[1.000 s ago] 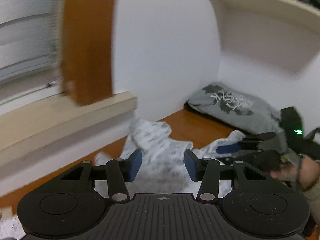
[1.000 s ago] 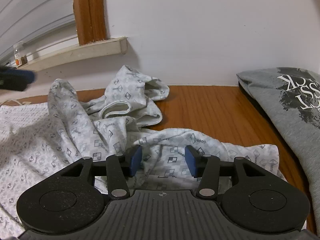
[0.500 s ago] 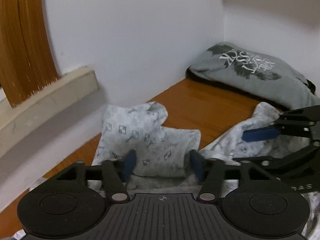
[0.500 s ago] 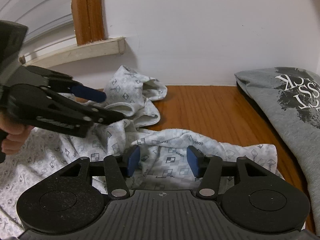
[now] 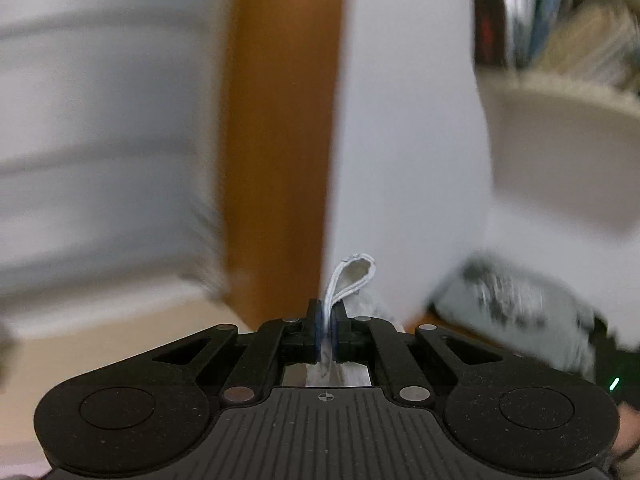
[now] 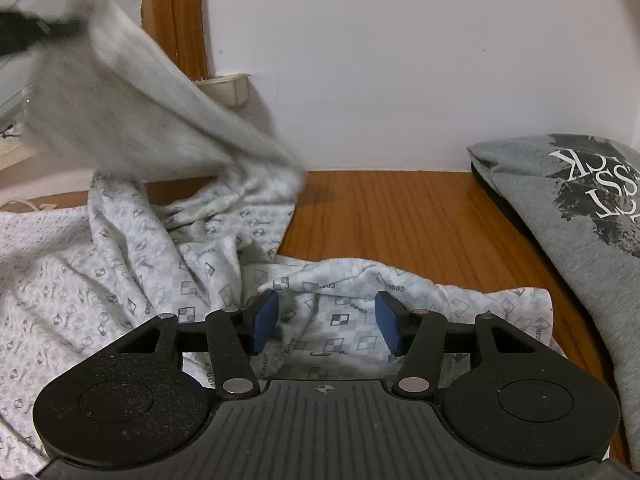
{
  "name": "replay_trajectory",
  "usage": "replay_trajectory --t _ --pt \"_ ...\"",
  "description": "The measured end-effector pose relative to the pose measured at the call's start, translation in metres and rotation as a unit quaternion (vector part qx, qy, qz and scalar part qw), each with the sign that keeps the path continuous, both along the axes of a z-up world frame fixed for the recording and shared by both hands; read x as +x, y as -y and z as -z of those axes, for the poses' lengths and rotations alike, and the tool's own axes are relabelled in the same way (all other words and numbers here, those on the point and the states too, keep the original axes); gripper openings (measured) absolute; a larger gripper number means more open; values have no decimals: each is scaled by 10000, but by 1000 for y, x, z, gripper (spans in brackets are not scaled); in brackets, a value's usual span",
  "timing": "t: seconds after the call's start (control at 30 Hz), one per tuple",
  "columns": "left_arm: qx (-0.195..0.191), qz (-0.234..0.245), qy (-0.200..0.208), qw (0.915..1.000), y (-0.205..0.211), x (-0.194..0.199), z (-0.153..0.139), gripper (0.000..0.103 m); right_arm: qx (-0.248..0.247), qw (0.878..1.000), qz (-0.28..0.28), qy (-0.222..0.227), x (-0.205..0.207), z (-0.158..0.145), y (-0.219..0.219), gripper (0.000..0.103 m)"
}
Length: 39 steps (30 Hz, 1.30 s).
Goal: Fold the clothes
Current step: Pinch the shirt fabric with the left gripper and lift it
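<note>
We are seeing two tongs and two pieces of clothing: our left tongs point(image 5: 327, 330) are pinching a small fold of the one white patterned garment point(image 6: 120, 264) and holding that part up in the air, where it looks blurry, up and to the left of our right tongs point(image 6: 326, 322). Our right tongs are standing spread apart with nothing squeezed in them, and the rest of the white patterned garment is lying crumpled on the wooden table point(image 6: 400, 216) right under and in front of them. One grey shirt point(image 6: 580, 216) with letters is lying off to the right of our right tongs.
</note>
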State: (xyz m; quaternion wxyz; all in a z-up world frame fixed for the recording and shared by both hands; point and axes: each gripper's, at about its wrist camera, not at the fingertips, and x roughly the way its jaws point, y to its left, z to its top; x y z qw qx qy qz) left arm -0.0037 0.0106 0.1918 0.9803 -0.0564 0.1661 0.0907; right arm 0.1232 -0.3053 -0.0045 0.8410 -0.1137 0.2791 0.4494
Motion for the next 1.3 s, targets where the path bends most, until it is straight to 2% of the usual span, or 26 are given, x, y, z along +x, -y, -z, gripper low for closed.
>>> replay_trajectory --t 0.13,0.2,0.27,0.4,0.57,0.67,0.77,0.97,1.07,1.3 --pt "-49 -300 296 9991 -27 -63 -37 4 -11 10000 29 14 -1 0 1 55" --pt "102 -472 272 9985 -32 -89 -39 4 -15 10000 34 19 -1 0 0 56" --pt "181 -613 221 9977 -38 -113 -32 4 -20 10000 44 27 -1 0 0 56" --pt "100 -976 80 9951 -59 -157 -10 4 -23 10000 59 33 -3 0 1 57" --pt "-56 -1367 -289 9902 -86 -185 34 4 -27 10000 71 48 -3 0 1 57" --pt "-116 -1558 -361 9871 -94 -199 58 4 -27 9999 79 67 -4 0 2 58" --pt "-232 -1700 -153 9850 -99 -220 66 4 -4 9999 73 87 -5 -1 3 58" --pt "-72 -1653 233 9859 -90 -256 36 4 573 9978 -85 323 -14 -10 19 60" --pt "-62 -1541 285 9876 -83 -274 28 4 604 9976 -19 334 -13 -11 19 63" --pt "103 -1509 -316 9880 -72 -314 62 6 529 9982 10 286 -12 -11 18 63"
